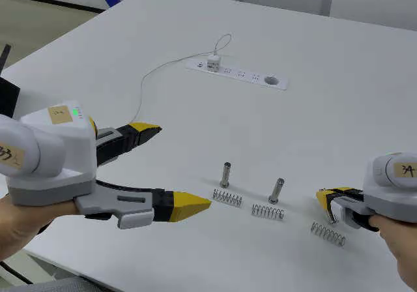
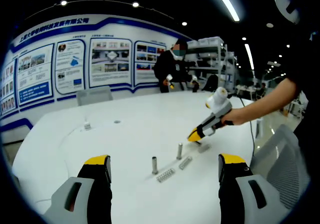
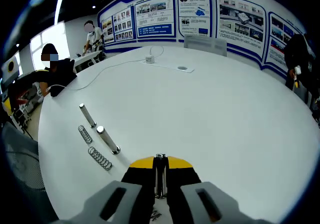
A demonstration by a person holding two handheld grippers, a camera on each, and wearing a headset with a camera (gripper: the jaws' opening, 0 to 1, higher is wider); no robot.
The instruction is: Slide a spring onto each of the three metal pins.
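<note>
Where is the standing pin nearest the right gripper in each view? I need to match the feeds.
Head view: the pin stands right of centre, the right-hand one of two upright.
Left gripper view: it is the farther of the two, toward the right gripper.
Right gripper view: it is the nearer of the two, lower left.
Shared landmark: the white plug beyond the pins.

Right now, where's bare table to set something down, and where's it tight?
Free: the wide stretch between the power strip and the two standing pins; also the table beyond the right tool. Tight: the near strip, where pins and three springs sit between the open left tool and the right tool, shut on a third pin.
</note>
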